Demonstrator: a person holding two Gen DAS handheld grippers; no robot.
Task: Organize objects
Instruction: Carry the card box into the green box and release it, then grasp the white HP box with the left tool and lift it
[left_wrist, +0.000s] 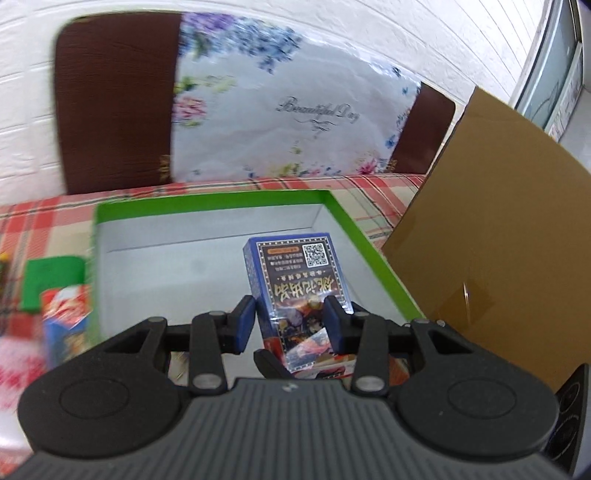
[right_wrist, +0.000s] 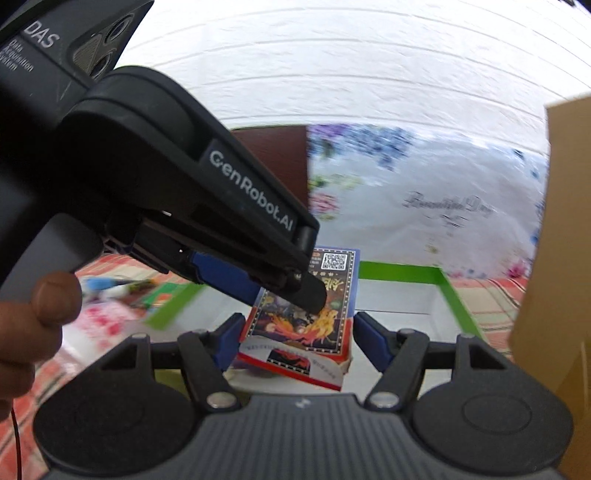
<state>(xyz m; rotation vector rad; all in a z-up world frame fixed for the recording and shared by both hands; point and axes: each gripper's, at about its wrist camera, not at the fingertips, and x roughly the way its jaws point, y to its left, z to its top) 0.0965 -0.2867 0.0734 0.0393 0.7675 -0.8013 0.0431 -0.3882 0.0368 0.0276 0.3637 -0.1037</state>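
A blue card box (left_wrist: 291, 273) with a QR code hangs over the green-rimmed white tray (left_wrist: 207, 201). My left gripper (left_wrist: 290, 308) is shut on its lower sides with its blue pads. In the right wrist view the same blue card box (right_wrist: 332, 280) sits under the left tool's black housing (right_wrist: 177, 166). A red-and-white box (right_wrist: 295, 363) lies just below it, between the fingers of my right gripper (right_wrist: 299, 321), which is shut on it. It stays sharp against a blurred background. One black finger (left_wrist: 267, 363) of the right gripper shows beneath the blue box.
A tall brown cardboard box (left_wrist: 491, 258) stands close on the right of the tray. A floral bag (left_wrist: 295, 110) leans on brown chair backs (left_wrist: 114, 99) behind. Green and red packets (left_wrist: 55, 288) lie left of the tray on the plaid cloth (left_wrist: 369, 184). A thumb (right_wrist: 55, 295) grips the left tool.
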